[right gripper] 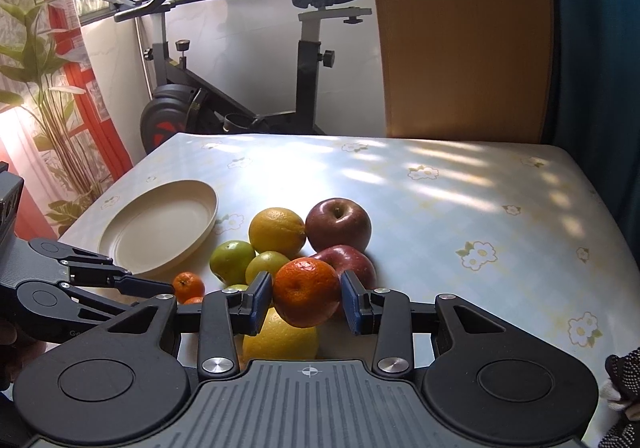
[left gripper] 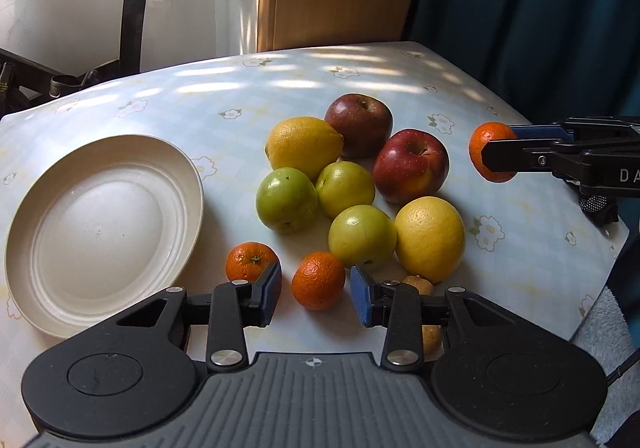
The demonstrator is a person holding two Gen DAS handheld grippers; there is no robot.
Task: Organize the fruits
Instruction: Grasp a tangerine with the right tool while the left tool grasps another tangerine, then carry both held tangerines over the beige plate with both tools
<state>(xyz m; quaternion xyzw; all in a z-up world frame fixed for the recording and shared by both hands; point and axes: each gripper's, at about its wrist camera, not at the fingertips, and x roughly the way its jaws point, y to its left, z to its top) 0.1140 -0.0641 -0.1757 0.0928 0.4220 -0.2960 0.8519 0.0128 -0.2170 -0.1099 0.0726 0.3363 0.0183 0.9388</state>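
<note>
Table (left gripper: 400,72): covered with a pale flowered cloth; all the fruit and the plate are on it.
Plate (left gripper: 48,268): cream, nothing on it, at the left of the fruit pile and apart from it. I judge it is the place for the sorted fruit.
Fruit pile: two red apples (left gripper: 412,166), two yellow citrus fruits (left gripper: 430,238) and three green fruits (left gripper: 286,200) lie close and touch each other in the middle.
Right gripper (right gripper: 306,298): its jaws are closed on a small tangerine (right gripper: 306,292), both blue pads press its sides, and it is lifted above the pile.
Left gripper (left gripper: 314,292): its jaws are narrowed around a second tangerine (left gripper: 318,280) on the cloth, but a small gap shows on each side, so the pads do not seem to press yet.
Third tangerine (left gripper: 250,260): just beside the left pad, on the outer side.
Brown fruit (left gripper: 418,286): small, mostly hidden behind the left gripper; I cannot tell what it is.
Step in hand: to grip the second tangerine, in my judgement.
Advice: keep the fruit centered between the pads, close gently because the skin is soft, and do not push the third tangerine or the green fruit behind.
Risk: a round fruit can roll out if one pad touches first.
</note>
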